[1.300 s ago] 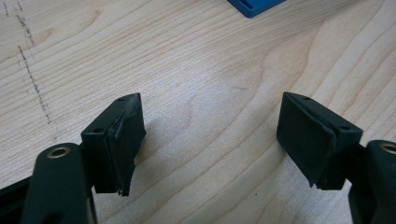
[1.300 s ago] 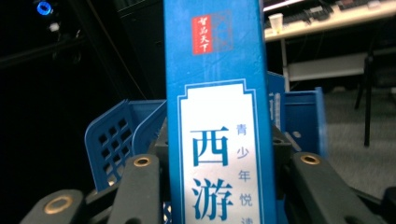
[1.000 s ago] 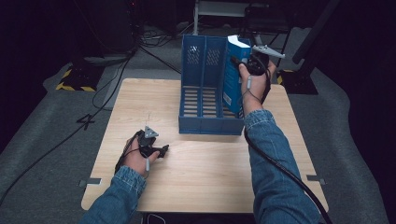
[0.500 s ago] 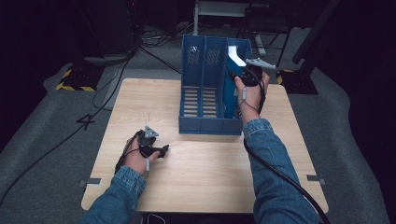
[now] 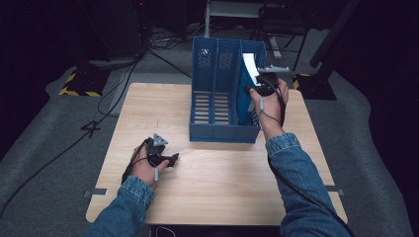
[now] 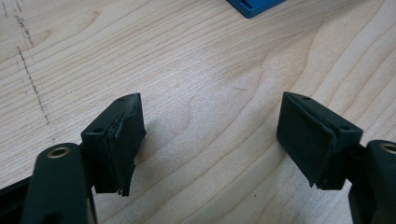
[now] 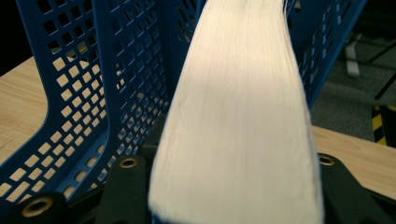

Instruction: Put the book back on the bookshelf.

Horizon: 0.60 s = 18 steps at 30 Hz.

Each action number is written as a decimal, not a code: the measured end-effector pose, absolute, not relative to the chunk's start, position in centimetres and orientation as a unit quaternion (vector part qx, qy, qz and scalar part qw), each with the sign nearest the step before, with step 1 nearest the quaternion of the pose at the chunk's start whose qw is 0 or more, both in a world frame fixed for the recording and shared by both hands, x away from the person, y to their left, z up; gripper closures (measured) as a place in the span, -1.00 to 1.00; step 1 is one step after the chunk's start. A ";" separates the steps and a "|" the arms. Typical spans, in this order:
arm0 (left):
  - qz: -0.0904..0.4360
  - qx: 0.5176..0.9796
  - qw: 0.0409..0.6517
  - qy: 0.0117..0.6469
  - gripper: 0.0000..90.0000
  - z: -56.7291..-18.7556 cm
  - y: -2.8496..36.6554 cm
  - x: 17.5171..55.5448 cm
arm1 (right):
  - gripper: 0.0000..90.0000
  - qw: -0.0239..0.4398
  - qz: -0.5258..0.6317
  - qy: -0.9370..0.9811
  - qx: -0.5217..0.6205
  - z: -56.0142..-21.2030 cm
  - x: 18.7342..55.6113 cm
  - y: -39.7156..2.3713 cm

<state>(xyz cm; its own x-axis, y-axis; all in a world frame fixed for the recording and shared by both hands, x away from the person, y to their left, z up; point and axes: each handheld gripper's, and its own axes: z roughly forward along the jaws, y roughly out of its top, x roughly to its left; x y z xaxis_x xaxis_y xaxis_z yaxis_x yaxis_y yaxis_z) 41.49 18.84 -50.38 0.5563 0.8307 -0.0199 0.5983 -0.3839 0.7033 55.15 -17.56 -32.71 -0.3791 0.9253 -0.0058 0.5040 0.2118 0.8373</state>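
High view: the right gripper (image 5: 261, 85) lowers a book (image 5: 251, 69) into the blue file rack's (image 5: 217, 98) rightmost slot. Left gripper view: left gripper (image 6: 210, 135) open over the table (image 6: 210, 56). Right gripper view: jaws, just opening, flank the book's pages (image 7: 243, 121); whether they grip is unclear. Next: release, withdraw.

Left tool (image 5: 174, 159) gaping, resting low; right tool (image 5: 253, 85) raised, loosening.

A blue plastic three-slot file rack (image 5: 217, 111) stands at the far middle of the pale wooden table (image 5: 217, 182); a thick blue-covered book (image 5: 248, 84) sits in its right slot.
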 end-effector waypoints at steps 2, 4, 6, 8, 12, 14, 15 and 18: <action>0.171 0.815 0.339 0.439 -0.47 -50.4 18.8 41.5 | 0.12 0.263 0.395 0.726 0.498 -31.9 55.9 -17.4; 0.171 0.814 0.339 0.439 -0.47 -50.4 18.8 41.5 | 0.10 0.269 0.386 0.723 0.506 -31.2 56.6 -17.0; 0.171 0.814 0.340 0.439 -0.47 -50.4 18.8 41.5 | 0.08 0.273 0.371 0.726 0.511 -30.6 57.5 -16.6; 0.170 0.815 0.338 0.439 -0.47 -50.4 18.9 41.5 | 0.08 0.269 0.367 0.719 0.525 -30.1 58.4 -16.2; 0.170 0.816 0.338 0.437 -0.47 -50.3 18.9 41.5 | 0.25 0.266 0.344 0.716 0.546 -29.5 59.5 -15.6; 0.169 0.816 0.339 0.437 -0.47 -50.3 18.9 41.4 | 0.29 0.257 0.343 0.716 0.551 -29.4 59.7 -15.5; 0.169 0.816 0.339 0.437 -0.47 -50.3 18.9 41.4 | 0.30 0.258 0.342 0.716 0.552 -29.4 59.7 -15.4; 0.169 0.816 0.339 0.437 -0.47 -50.3 18.9 41.4 | 0.33 0.266 0.357 0.707 0.550 -29.7 59.4 -15.6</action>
